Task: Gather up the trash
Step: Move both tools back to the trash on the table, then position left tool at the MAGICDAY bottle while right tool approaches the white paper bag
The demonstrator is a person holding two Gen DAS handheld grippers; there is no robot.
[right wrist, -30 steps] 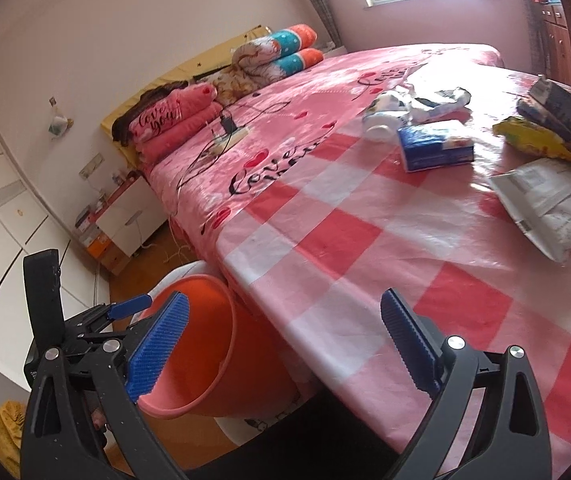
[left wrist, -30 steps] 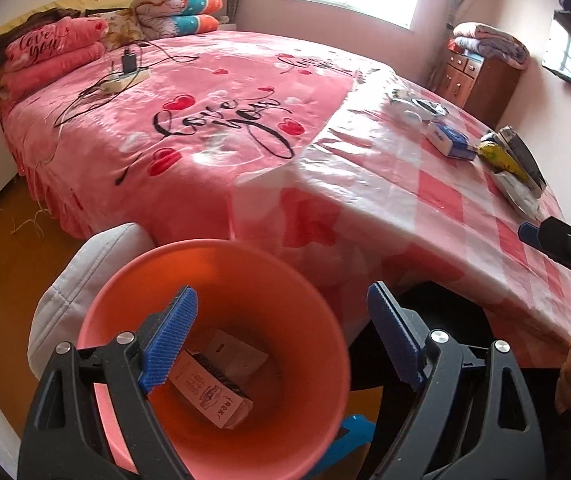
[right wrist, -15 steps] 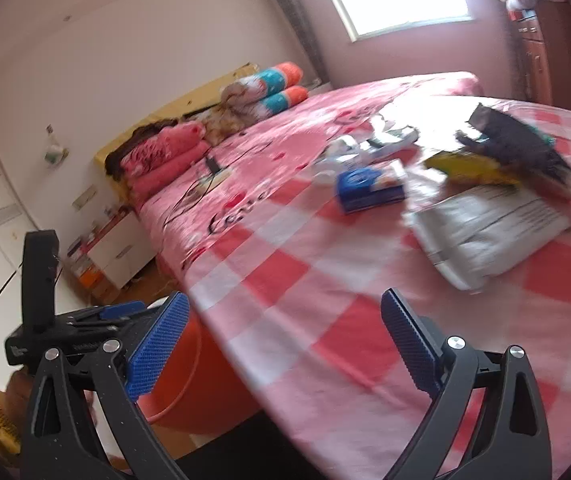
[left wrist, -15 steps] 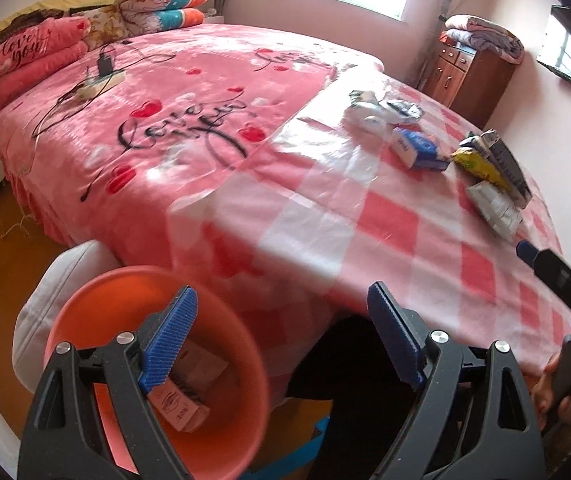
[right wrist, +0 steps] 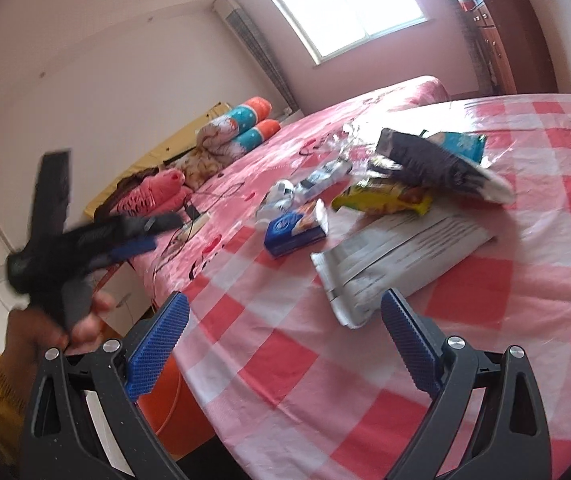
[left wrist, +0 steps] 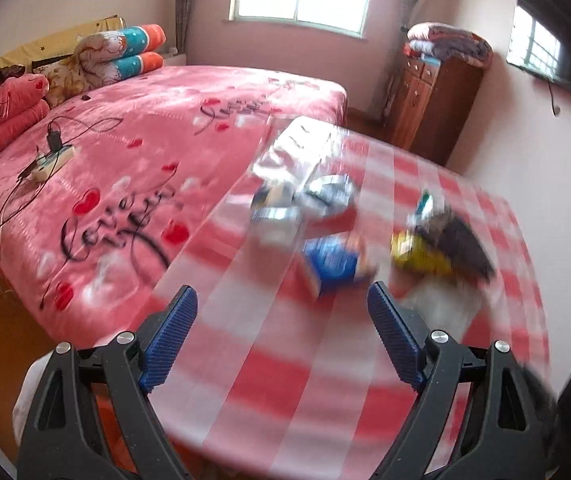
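Trash lies on the red-and-white checked tablecloth (left wrist: 277, 380): a blue box (left wrist: 331, 264) (right wrist: 295, 230), a yellow wrapper (left wrist: 417, 250) (right wrist: 385, 198), a dark packet (left wrist: 465, 248) (right wrist: 437, 168), a white mailer bag (right wrist: 401, 248) and crumpled silver wrappers (left wrist: 325, 194) (right wrist: 317, 180). My left gripper (left wrist: 282, 291) is open and empty above the cloth, just short of the blue box. My right gripper (right wrist: 285, 297) is open and empty, its right finger near the mailer bag's corner. The orange bin (right wrist: 173, 412) shows below the table edge.
A bed with a pink cover (left wrist: 145, 152) adjoins the table, with a power strip and cables (left wrist: 51, 160) on it. A wooden cabinet (left wrist: 433, 92) stands at the back right. In the right wrist view a hand (right wrist: 85, 320) holds the blurred left gripper at left.
The left gripper has risen from over the orange bin to above the table, and the bin has left its view. The right gripper has moved in toward the trash. Both stayed open.
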